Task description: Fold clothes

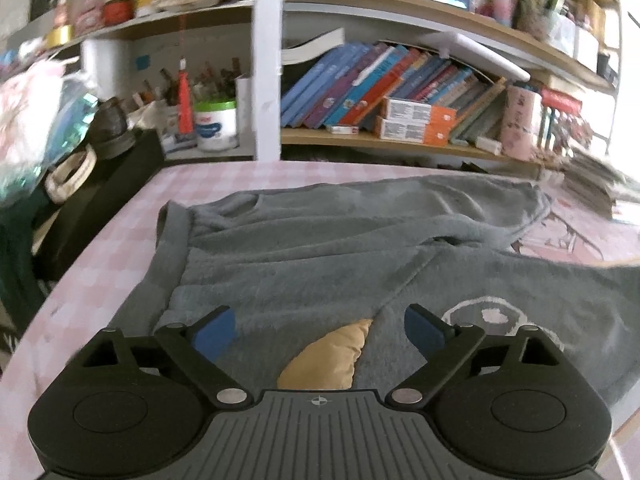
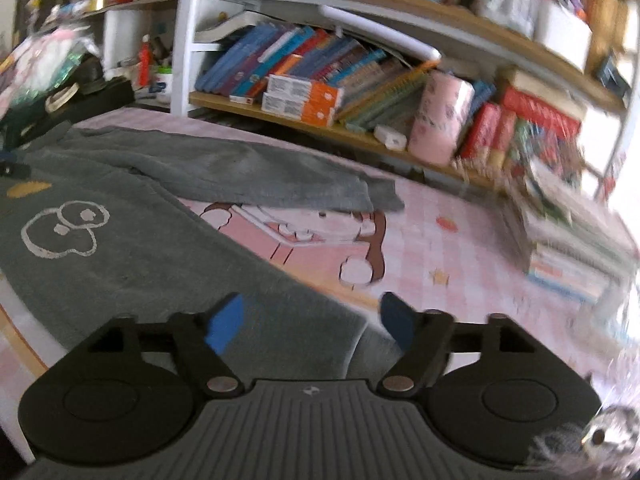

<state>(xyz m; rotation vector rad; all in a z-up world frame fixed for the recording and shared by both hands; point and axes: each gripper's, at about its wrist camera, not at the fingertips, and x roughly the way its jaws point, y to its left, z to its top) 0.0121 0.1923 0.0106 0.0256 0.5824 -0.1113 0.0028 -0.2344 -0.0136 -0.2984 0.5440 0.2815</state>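
Note:
A grey fleece sweatshirt [image 1: 320, 248] lies spread on the pink checked table cover [image 1: 100, 264], one sleeve folded across its upper part. It has a white outline print [image 1: 492, 316] and a tan patch [image 1: 328, 356]. My left gripper [image 1: 320, 328] is open, just above the garment, with the tan patch between its blue pads. The sweatshirt also shows in the right wrist view [image 2: 132, 256], its sleeve [image 2: 240, 176] stretched to the right. My right gripper [image 2: 310, 322] is open over the garment's right edge.
Bookshelves [image 1: 380, 92] packed with books and boxes stand right behind the table. A stack of books [image 2: 572, 236] sits on the table's right side. A black box and bags [image 1: 80, 168] crowd the left edge. A cartoon print [image 2: 320, 236] marks the cover.

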